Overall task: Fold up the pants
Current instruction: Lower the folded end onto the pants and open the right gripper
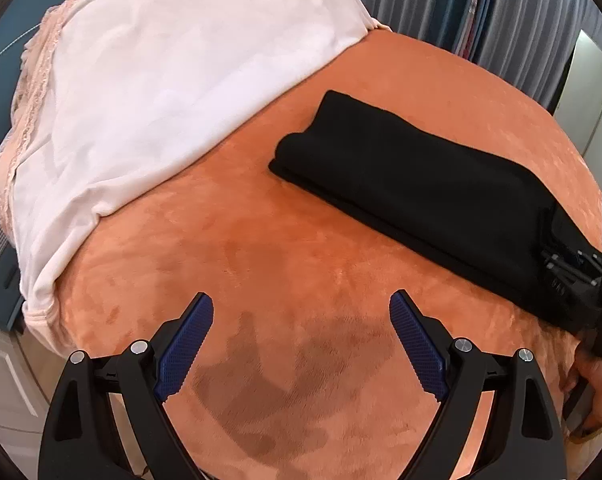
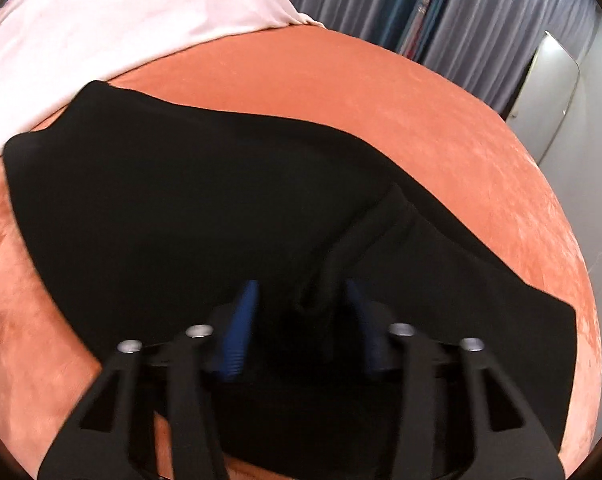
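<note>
The black pants (image 1: pixel 413 184) lie folded in a long strip on the orange blanket (image 1: pixel 261 248), to the right of and beyond my left gripper (image 1: pixel 301 304). My left gripper is open and empty above bare blanket. The right gripper (image 1: pixel 573 276) shows at the pants' near right end. In the right wrist view the pants (image 2: pixel 181 208) fill the middle. My right gripper (image 2: pixel 301 292) is open, its blue pads (image 2: pixel 241 320) either side of a raised fold of black cloth (image 2: pixel 357 236), not closed on it.
A white cover with a pink lace edge (image 1: pixel 173 80) lies over the far left of the bed. Grey curtains (image 1: pixel 481 8) hang behind. A pale door or cabinet (image 2: pixel 549 96) stands at the right. The bed edge drops off at the left.
</note>
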Motion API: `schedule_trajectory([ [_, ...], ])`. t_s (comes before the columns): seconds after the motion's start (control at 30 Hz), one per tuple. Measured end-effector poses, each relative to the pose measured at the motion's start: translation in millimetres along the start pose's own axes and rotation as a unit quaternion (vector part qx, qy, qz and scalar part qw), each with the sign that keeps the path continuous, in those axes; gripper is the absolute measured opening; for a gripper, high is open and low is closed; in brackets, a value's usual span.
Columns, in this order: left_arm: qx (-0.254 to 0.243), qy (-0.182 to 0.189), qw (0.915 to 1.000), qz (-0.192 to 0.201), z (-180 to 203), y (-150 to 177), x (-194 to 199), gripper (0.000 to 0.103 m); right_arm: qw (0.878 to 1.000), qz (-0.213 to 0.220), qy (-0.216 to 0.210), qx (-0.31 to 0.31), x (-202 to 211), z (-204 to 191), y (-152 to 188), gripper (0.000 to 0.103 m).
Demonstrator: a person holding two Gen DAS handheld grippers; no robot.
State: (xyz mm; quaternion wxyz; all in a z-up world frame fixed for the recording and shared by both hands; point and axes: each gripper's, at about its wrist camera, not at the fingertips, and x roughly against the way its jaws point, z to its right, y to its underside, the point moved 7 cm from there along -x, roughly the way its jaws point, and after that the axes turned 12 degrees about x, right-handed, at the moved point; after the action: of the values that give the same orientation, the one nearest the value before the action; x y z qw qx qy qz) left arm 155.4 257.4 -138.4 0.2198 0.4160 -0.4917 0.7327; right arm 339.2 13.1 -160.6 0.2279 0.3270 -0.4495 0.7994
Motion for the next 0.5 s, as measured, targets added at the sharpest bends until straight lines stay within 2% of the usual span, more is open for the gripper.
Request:
schedule_trajectory([
  [0.07, -0.002, 0.003, 1.0000, -0.002, 3, -1, -4, 0.087, 1.000, 0.003, 0.004, -0.010, 2, -7, -13, 0.017],
  [0.17, -0.004, 0.009, 0.9999, -0.004, 4, -1, -6, 0.087, 0.999, 0.010, -0.004, -0.032, 7, -5, -32, 0.015],
  [0.23, -0.007, 0.010, 0.9999, -0.003, 5, -1, -7, 0.087, 0.999, 0.011, -0.003, -0.031, 9, -1, -39, 0.014],
  [0.4, -0.020, -0.001, 0.9998, 0.001, 7, -3, -11, 0.087, 1.000, 0.009, -0.014, -0.015, 5, -21, -50, 0.011],
  [0.5, -0.020, -0.006, 0.9998, -0.003, 6, -5, -16, 0.087, 1.000, -0.004, 0.012, 0.020, -13, -27, -45, 0.016],
])
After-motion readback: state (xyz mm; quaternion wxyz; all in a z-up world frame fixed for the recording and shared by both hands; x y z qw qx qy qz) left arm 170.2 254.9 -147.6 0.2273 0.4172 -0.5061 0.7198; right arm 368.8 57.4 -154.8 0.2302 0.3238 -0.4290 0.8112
